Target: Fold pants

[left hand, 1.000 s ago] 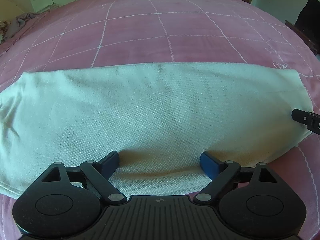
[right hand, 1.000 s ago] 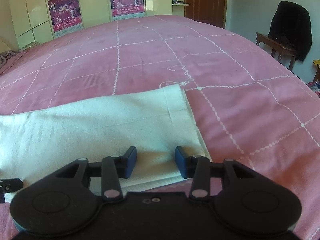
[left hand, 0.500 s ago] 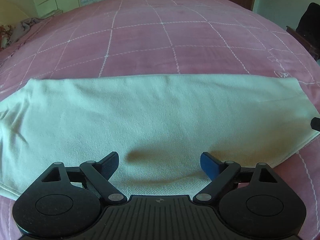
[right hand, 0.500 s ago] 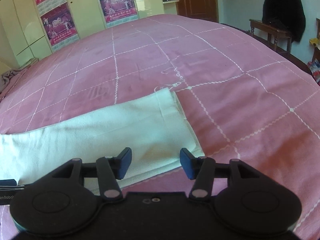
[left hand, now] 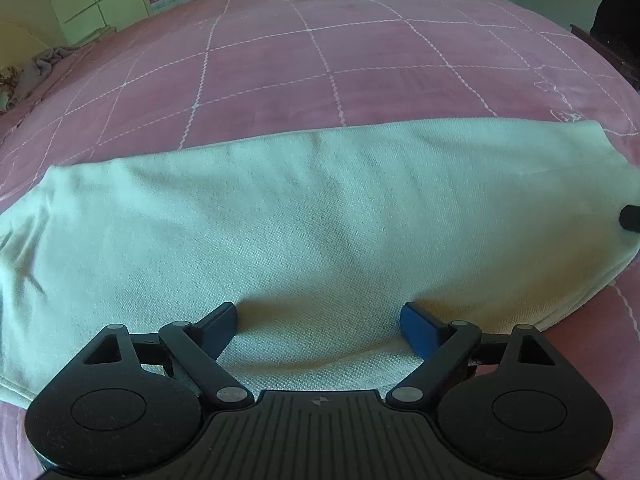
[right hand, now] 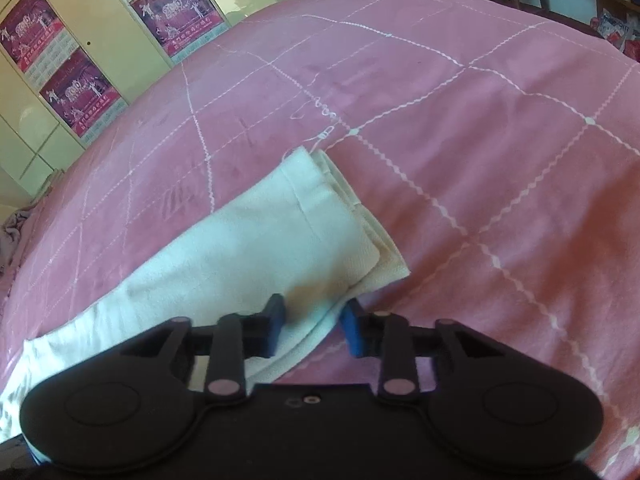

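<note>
- Here, the pants [left hand: 320,216] are seen laid as a long pale band across the near part of the pink bedspread [left hand: 320,60], already doubled lengthwise, with one end toward the wardrobe doors [right hand: 80,40] and the hem end toward the far side from them.
- The left gripper [left hand: 318,320] is held over the near edge of the pants around mid-length; its fingers are spread wide, with cloth lying between them but not pressed.
- The right gripper [right hand: 313,320] is placed at the near corner of the hem end of the pants; its jaws are closing, and a bunched ridge of cloth is seen between the pads, though it cannot be told whether all the stacked layers are caught.
- A partial pinch is judged the main risk: if only the upper layers are taken, the lower ones would be left on the bedspread when the hem end is lifted, and the fold would come apart.
- The layered hem edges are already seen slightly stepped beside the right gripper, so a skewed fold could be produced if they are not squared.
- With the left fingers not gripping, the middle of the pants could be dragged along the bedspread and wrinkled.
</note>
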A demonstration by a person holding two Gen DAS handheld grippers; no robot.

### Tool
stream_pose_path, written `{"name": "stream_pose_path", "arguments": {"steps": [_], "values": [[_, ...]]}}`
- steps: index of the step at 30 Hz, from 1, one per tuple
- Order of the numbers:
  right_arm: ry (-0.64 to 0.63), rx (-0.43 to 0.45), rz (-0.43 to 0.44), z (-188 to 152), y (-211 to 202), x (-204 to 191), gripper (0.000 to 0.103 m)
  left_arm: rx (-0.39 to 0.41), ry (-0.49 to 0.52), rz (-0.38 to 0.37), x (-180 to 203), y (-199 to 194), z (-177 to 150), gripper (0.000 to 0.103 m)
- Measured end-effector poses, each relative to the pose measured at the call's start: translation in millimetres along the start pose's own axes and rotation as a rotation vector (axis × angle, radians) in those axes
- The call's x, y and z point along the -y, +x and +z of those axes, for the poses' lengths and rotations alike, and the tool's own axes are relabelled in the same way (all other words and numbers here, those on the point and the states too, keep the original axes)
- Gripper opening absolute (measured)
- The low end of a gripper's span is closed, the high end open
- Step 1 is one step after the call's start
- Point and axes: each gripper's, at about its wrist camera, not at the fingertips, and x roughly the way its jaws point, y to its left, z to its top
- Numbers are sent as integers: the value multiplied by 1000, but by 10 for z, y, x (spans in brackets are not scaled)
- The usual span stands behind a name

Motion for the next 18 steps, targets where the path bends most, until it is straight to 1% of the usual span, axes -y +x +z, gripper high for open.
{"name": "stream_pose_path", "arguments": {"steps": [2, 4, 5, 7, 9, 10, 11, 13, 14, 16, 18], "values": [[-49, 33, -10, -24, -52, -95, 13, 12, 12, 18, 39, 2, -31, 88], [-84, 8, -43, -45, 23, -116, 13, 17, 14, 23, 48, 5, -42, 88], [-72, 1, -46, -42, 44, -89, 12, 13, 14, 18, 38, 8, -35, 88], [-50, 26, -32, -15, -21, -133, 10, -9, 4, -12, -26, 23, 7, 88], [-116, 77, 7, 5, -141, -327, 9, -36, -24, -61, -147, 24, 62, 87], [-152, 95, 31, 19, -192, -464, 9, -39, -59, -76, -256, -5, 87, 77], [-176, 106, 65, 31, -242, -594, 9, -32, -103, -80, -405, -48, 101, 74], [-218, 119, 132, 14, -303, -872, 9, -13, -195, -78, -777, -122, 105, 74], [-238, 116, 163, -14, -311, -1019, 9, -4, -228, -61, -977, -157, 90, 74], [-283, 97, 229, -121, -302, -1352, 9, 2, -270, -24, -1379, -187, 48, 74], [-357, 70, 280, -312, -271, -1748, 9, -3, -312, 10, -1780, -203, -42, 74]]}}
